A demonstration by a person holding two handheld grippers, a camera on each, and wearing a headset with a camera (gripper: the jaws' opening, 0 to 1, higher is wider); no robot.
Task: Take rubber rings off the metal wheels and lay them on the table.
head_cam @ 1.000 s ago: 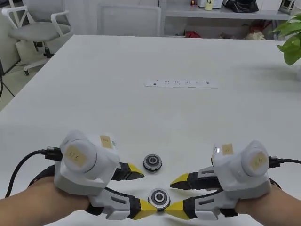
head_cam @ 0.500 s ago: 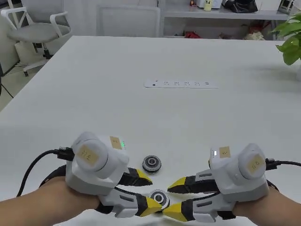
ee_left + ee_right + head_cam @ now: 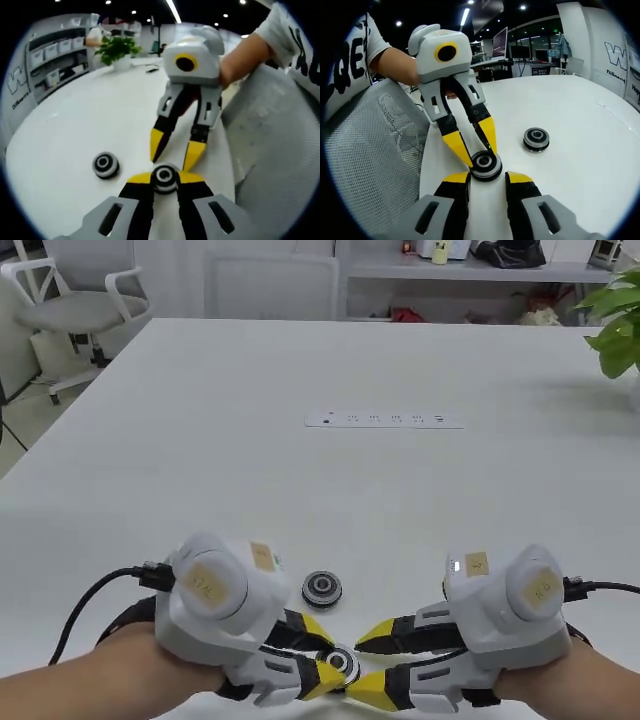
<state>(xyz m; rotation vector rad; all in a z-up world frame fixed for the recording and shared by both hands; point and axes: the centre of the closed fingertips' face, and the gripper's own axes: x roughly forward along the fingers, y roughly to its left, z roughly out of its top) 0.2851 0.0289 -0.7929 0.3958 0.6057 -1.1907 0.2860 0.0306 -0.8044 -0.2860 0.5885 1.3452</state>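
At table point(image 3: 420, 510) front edge, left gripper point(image 3: 166, 178) pinches black-ringed metal wheel point(image 3: 486, 165); right gripper point(image 3: 487, 178) spread.

Bright, even overhead light; head view sharp, gripper views bulge at edges.

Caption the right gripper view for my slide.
Right gripper and left gripper bracket one rubber-ringed wheel from opposite sides; a second wheel lies apart on the white table.
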